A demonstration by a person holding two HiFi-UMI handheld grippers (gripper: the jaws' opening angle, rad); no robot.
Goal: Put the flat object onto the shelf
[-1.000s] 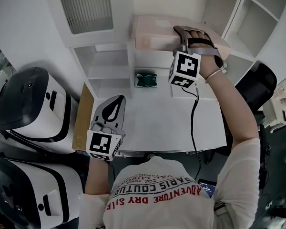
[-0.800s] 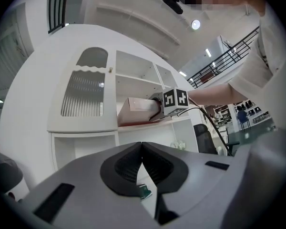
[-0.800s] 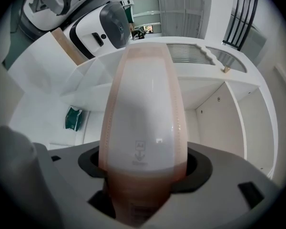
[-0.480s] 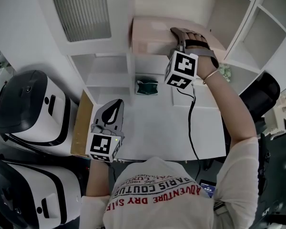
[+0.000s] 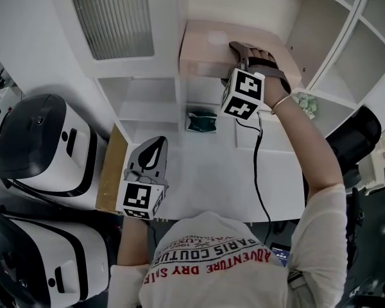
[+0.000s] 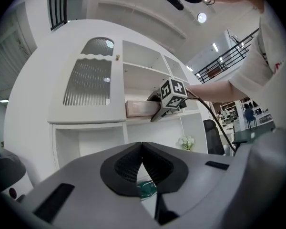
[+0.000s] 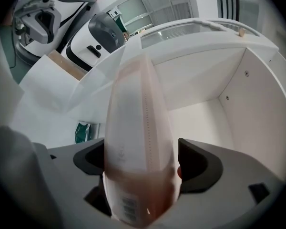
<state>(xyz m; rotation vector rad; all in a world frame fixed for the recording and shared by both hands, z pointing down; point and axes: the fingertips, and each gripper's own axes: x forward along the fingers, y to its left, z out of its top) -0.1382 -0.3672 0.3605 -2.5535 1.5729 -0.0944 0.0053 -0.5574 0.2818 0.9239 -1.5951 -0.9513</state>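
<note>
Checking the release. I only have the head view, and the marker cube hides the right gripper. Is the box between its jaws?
Observer: Yes. The right gripper view shows the flat pink box between the jaws of the right gripper. The jaws are opening, and a gap shows beside one pad.
Operator: Is it down on the shelf?
Observer: The left gripper view shows it side-on, lying level on the shelf board.
Operator: Left gripper busy?
Observer: No. In its own view the left gripper is shut, with nothing between the jaws.
</note>
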